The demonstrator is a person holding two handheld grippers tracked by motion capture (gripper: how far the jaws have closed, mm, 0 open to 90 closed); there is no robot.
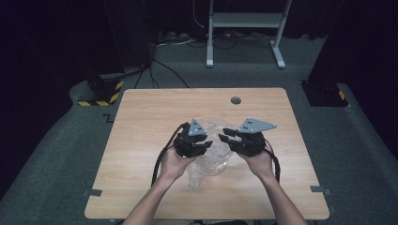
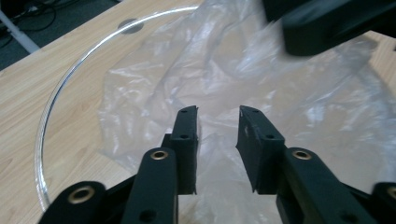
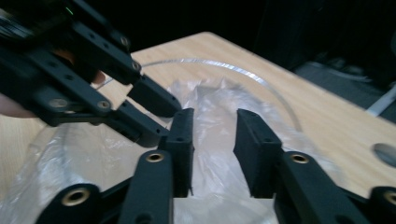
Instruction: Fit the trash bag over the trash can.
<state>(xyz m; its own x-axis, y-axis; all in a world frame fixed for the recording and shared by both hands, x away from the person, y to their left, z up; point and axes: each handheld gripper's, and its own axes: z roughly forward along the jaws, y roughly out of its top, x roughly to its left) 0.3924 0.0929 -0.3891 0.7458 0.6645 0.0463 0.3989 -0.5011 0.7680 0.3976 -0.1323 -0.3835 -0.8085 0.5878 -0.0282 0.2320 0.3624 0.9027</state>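
A crumpled clear plastic bag (image 1: 205, 172) lies at the middle of the wooden table (image 1: 150, 108), partly inside a clear round bowl whose thin rim (image 2: 60, 88) curves around it. My left gripper (image 1: 207, 143) and right gripper (image 1: 225, 135) face each other just above the bag, tips a short way apart. In the left gripper view its jaws (image 2: 218, 116) stand apart over the film (image 2: 163, 74), pads not pressing on it. The right gripper (image 3: 212, 116) is likewise open above the bag (image 3: 215, 95), with the bowl rim (image 3: 252, 74) beyond and the left gripper's fingers (image 3: 154, 98) close by.
A round grey grommet (image 1: 235, 100) sits near the table's far edge. Bare wood surrounds the bag on the left, right and far sides. On the floor beyond are a white stand (image 1: 244, 21), cables and a yellow-black striped base (image 1: 101, 96).
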